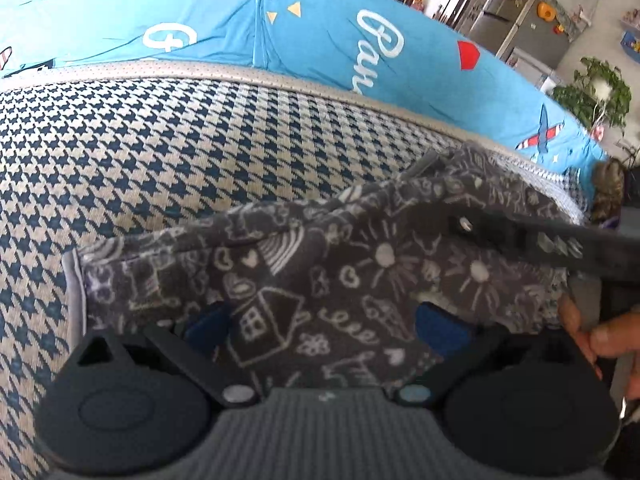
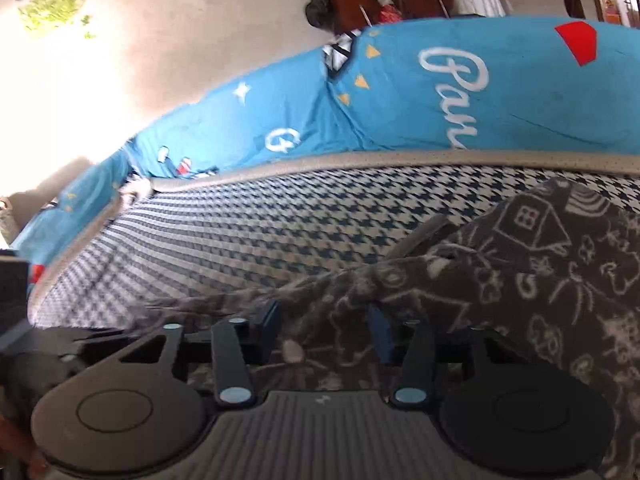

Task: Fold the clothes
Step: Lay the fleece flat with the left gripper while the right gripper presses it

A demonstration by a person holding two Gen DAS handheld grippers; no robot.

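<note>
We work over houndstooth-patterned sofa seat (image 1: 200,152). Grey doodle-print garment (image 1: 320,280) lies bunched there. Left tongs (image 1: 324,324) spread, cloth between pads, unpinched. Right tongs (image 2: 324,328) half-closed around cloth edge; grip uncertain, likely gathering edge for fold.

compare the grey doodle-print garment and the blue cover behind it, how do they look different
The grey garment is dark with thin white doodles of houses, hearts and suns; the blue cover is bright with bold script, triangles and a red shape. The garment lies bunched and creased on the houndstooth cushion, reaching in between both grippers' fingers; the cover is spread fairly smooth over the back behind the cushion, untouched. Both are printed fabric.
</note>
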